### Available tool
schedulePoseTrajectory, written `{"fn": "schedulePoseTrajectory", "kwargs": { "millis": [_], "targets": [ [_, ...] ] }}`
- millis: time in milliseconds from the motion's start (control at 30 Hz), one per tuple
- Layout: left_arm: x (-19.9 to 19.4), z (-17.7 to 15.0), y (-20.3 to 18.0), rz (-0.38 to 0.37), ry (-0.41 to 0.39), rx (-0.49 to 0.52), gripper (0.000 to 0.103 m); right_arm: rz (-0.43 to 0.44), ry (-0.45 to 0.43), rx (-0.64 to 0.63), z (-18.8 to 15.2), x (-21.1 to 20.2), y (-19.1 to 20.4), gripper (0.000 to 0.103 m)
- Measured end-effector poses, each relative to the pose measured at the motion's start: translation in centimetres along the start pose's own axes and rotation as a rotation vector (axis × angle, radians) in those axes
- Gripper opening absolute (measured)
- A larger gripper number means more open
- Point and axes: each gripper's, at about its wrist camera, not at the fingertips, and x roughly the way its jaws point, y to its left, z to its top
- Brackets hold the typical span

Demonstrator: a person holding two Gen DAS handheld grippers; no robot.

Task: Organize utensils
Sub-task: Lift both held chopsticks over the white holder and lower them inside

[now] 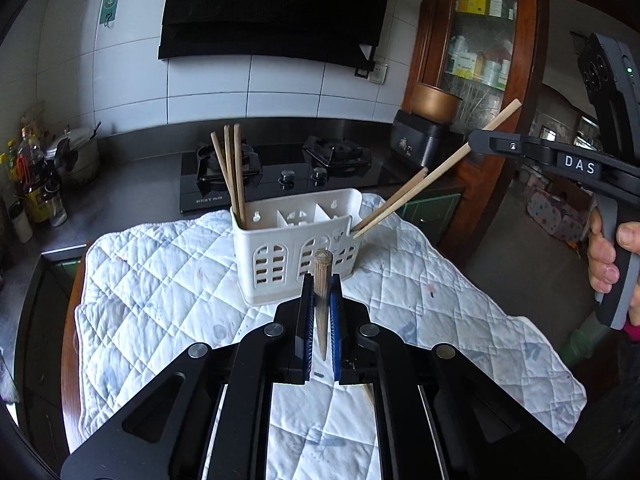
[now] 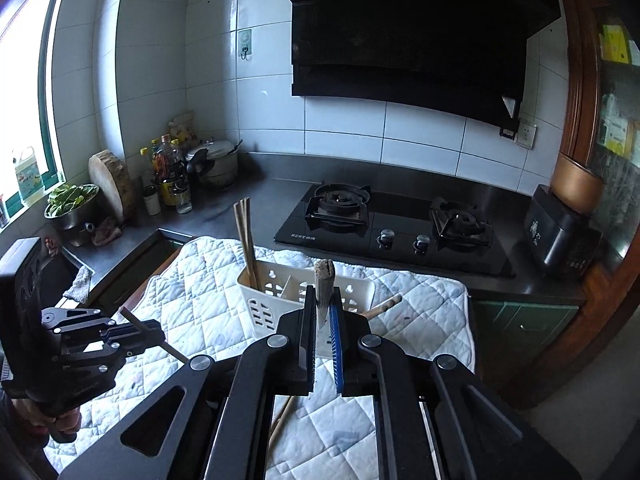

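A white utensil caddy (image 1: pixel 296 252) with three compartments stands on a quilted white cloth (image 1: pixel 160 280). Three chopsticks (image 1: pixel 232 172) stand in its left compartment. One chopstick (image 1: pixel 394 202) leans out of its right compartment. My left gripper (image 1: pixel 321 284) is shut on a chopstick (image 1: pixel 322 280), held just in front of the caddy. My right gripper (image 1: pixel 480 145) is shut on another chopstick (image 1: pixel 448 168) whose lower end sits at the right compartment. In the right wrist view the right gripper (image 2: pixel 324 296) holds that chopstick (image 2: pixel 324 280) above the caddy (image 2: pixel 280 292), and the left gripper (image 2: pixel 154 334) shows at left.
A black gas hob (image 2: pixel 392 224) lies behind the cloth on the steel counter. Bottles (image 2: pixel 168 176) and a pot (image 2: pixel 216 164) stand at the back left. A black appliance (image 2: pixel 560 232) with a copper bowl sits at right. A loose chopstick (image 2: pixel 280 420) lies on the cloth under the right gripper.
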Motion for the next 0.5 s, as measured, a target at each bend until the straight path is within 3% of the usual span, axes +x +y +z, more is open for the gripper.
{"fn": "schedulePoseTrajectory", "kwargs": {
  "millis": [200, 500],
  "targets": [
    [-2.0, 5.8, -0.2, 0.016, -0.107, 0.035, 0.006, -0.058, 0.029, -0.017, 2.0, 1.9, -1.1, 0.007],
    [-2.7, 13.2, -1.0, 0.094, -0.261, 0.086, 0.006, -0.044, 0.093, -0.012, 2.3, 6.2, -1.8, 0.007]
  ]
}}
